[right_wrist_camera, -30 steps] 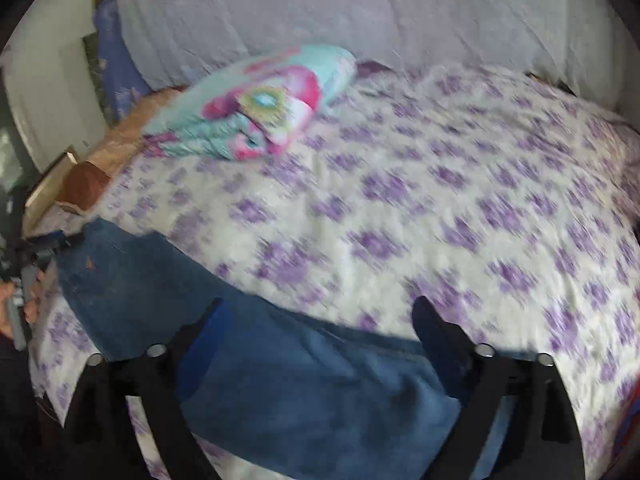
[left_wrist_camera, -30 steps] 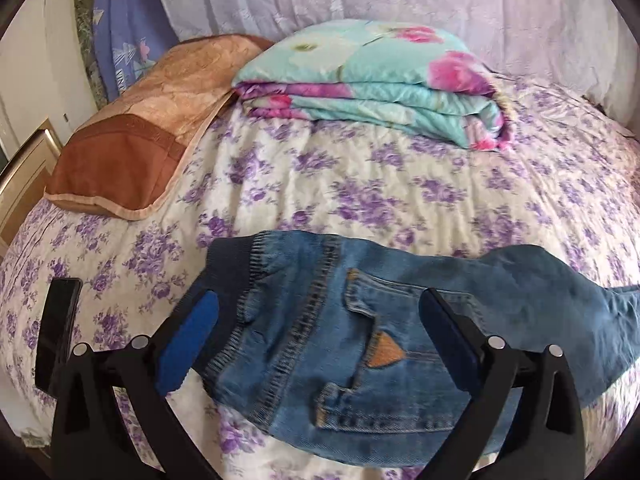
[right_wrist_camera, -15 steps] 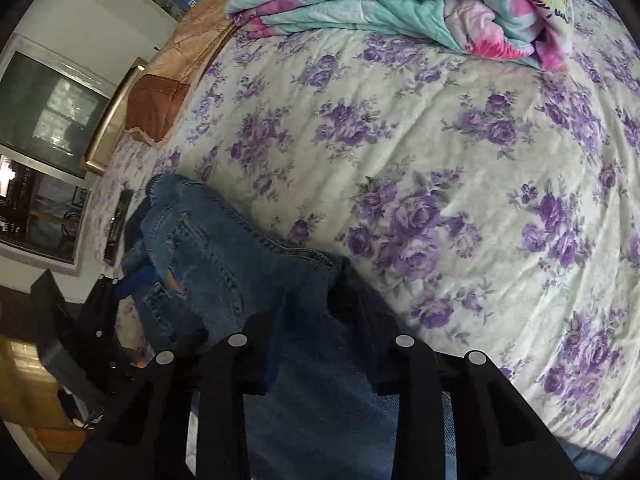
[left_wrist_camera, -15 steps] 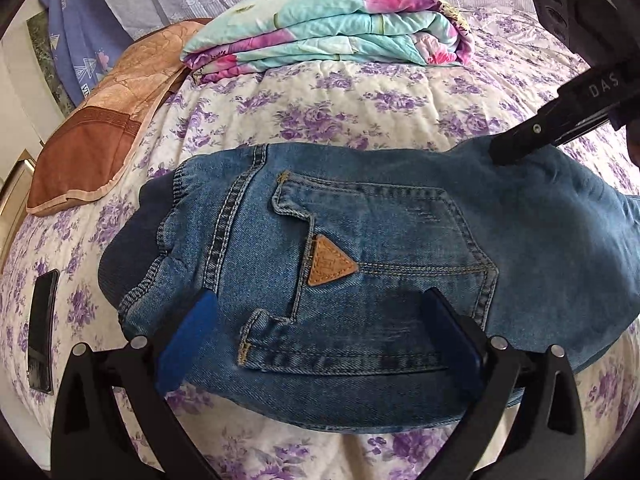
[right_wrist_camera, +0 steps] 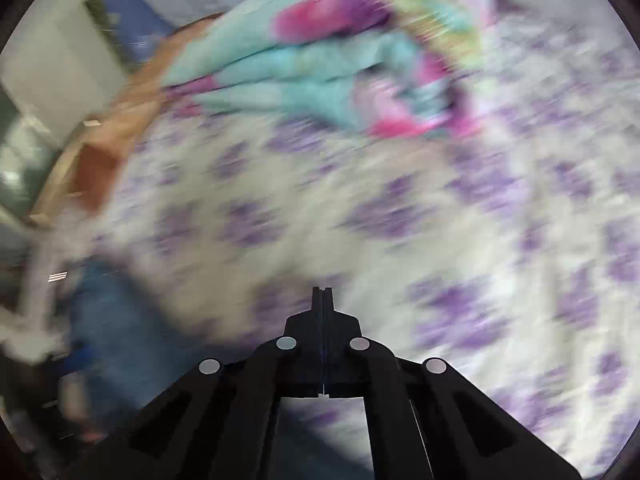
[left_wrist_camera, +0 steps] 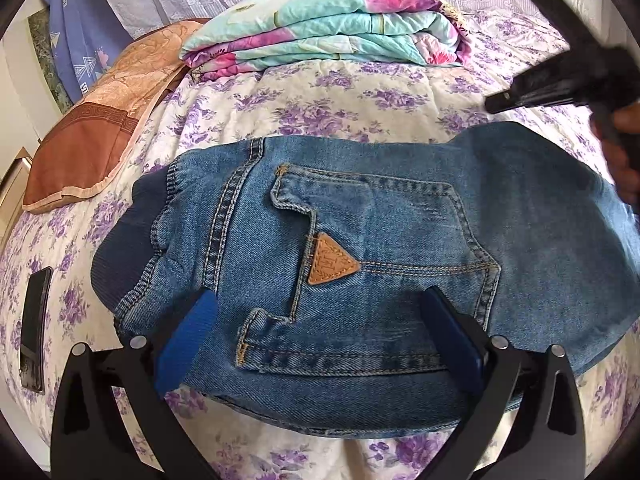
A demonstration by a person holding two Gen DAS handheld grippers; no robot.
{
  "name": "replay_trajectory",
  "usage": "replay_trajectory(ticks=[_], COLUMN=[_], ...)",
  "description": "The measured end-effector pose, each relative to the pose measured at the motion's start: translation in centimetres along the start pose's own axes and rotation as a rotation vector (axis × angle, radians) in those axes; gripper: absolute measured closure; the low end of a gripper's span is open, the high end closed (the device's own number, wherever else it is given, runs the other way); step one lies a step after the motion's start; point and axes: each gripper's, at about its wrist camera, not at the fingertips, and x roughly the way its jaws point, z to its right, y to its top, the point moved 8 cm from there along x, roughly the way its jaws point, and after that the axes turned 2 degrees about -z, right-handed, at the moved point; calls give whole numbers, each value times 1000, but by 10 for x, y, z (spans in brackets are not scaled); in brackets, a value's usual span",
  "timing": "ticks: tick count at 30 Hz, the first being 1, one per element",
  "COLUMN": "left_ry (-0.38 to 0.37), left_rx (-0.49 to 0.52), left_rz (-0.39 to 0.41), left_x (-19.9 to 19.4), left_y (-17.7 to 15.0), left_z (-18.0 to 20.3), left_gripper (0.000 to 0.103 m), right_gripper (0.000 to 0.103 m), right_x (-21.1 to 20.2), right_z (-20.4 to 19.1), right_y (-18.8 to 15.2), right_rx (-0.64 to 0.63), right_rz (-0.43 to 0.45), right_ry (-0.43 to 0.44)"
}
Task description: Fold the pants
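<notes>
Blue denim pants point(left_wrist_camera: 360, 248) lie folded on the floral bedspread point(left_wrist_camera: 360, 92), back pocket with a tan triangle patch facing up, dark ribbed waistband at the left. My left gripper point(left_wrist_camera: 316, 320) is open, its blue pads point(left_wrist_camera: 188, 332) just above the near edge of the pants, holding nothing. My right gripper point(right_wrist_camera: 322, 296) is shut and empty, above the bedspread point(right_wrist_camera: 400, 220); the right wrist view is blurred. The pants show there as a blue patch point(right_wrist_camera: 116, 320) at lower left. The right gripper also shows in the left wrist view point(left_wrist_camera: 560, 76), above the pants' right end.
A folded turquoise and pink quilt point(left_wrist_camera: 328, 32) lies at the far side of the bed. An orange-brown pillow point(left_wrist_camera: 96, 128) lies at the far left. A black phone point(left_wrist_camera: 34, 328) lies on the bed left of the pants. A wooden bed edge point(right_wrist_camera: 60, 176) is at left.
My right gripper has closed fully, let go of the denim and swung up away from the pants. The left gripper stays open over the pants, which now lie flatter.
</notes>
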Motion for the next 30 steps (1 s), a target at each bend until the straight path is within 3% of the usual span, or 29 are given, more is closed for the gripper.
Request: replay_trajectory(ticks=[1,3,5,9,11,12,13,14,15,16,17,19,20,21,22,24,28,30], left_ry=[-1,3,0,-54,-27,29,111,143,122,114,114,128,121,113,109,123,181,143], left_rx=[-4,-2,-8,-21,-8,-9,-23,-41,-59,-70,-88,-100,-90,-80,-67,-45,-69,-102], left_rz=[-1,1,-8,30,54,38,1,-14,-14,-24,-39,-35,-8,13,35,51,-22,-29], left_x=[0,-1,-4,-21,-22,-14,-3,5,8,9,7,-3,-11,-17,-24,-26,0,9], left_y=[0,1,2,15,23,24,23,23,24,23,24,27,31,34,37,40,33,29], left_z=[0,0,-1,8,11,8,-1,-7,-8,-10,-11,-12,-9,-7,-3,1,-13,-23], left_gripper=[4,4,4,4,4,4,4,4,4,4,4,4,4,4,4,4,4,4], right_gripper=[103,102,98,95,92,95,95,96,103,103,96,94,67,26,17,15,15,15], right_x=[-5,-32,-68,-100,-82,-65,-58,-60,-65,-80,-95,-135,-153,-172,-190,-219,-246,-252], right_z=[6,18,17,-24,-17,-5,9,23,41,62,79,106,117,131,149,185,247,259], right_y=[-1,-2,-15,-67,-91,-99,-103,-104,-106,-107,-111,-122,-132,-146,-159,-189,-256,-283], right_rx=[47,72,6,-186,-233,-226,-196,-149,-91,-31,4,16,22,48,82,159,384,448], right_rz=[2,48,136,162,117,84,83,88,79,93,123,208,234,264,307,360,384,404], right_ry=[80,89,26,126,15,-59,-35,24,1,-46,-108,-122,-117,-143,-190,-242,-148,-107])
